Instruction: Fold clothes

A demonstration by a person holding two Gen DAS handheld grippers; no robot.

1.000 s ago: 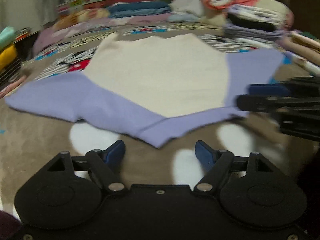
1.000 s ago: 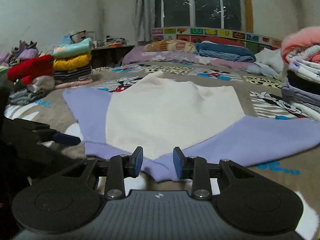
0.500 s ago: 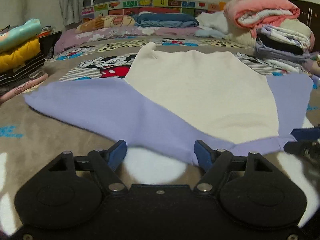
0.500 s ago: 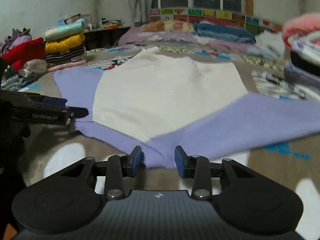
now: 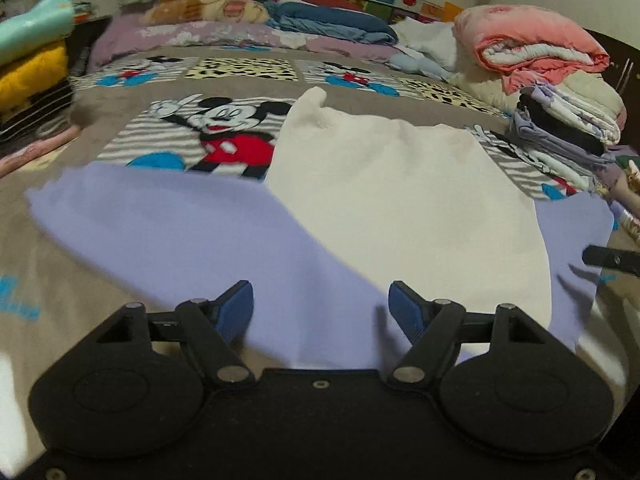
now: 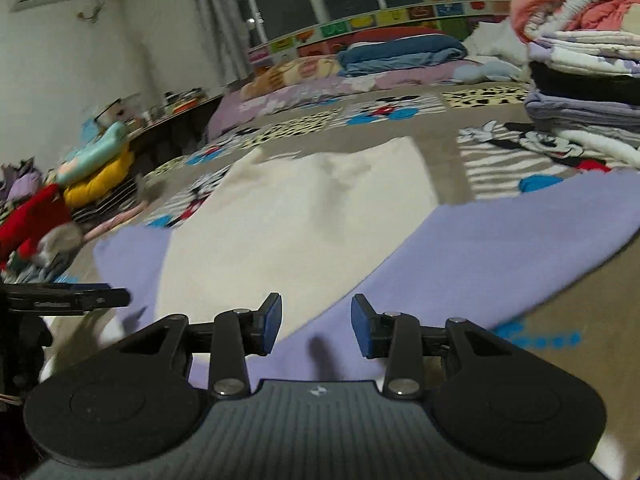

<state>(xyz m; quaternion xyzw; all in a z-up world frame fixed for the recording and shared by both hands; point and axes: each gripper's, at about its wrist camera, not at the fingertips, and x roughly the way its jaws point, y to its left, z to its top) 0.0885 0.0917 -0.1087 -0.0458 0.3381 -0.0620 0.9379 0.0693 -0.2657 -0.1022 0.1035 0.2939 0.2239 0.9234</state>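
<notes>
A cream shirt with lavender sleeves lies spread flat on the bed, its neck end nearest me. In the left wrist view my left gripper hangs open just above the left sleeve, nothing between its blue pads. The right wrist view shows my right gripper over the seam where the cream body meets the right sleeve. Its jaws stand a little apart and hold nothing. Each gripper shows at the edge of the other's view: right gripper, left gripper.
The bedspread has cartoon mouse prints. A tall stack of folded clothes stands at the right, close to the right sleeve's end. Another clothes pile lies at the left, and rolled bedding lies along the far end.
Both grippers left the shirt's near edge and moved apart, the left over the left sleeve, the right over the right sleeve. The right jaws stand slightly wider.
</notes>
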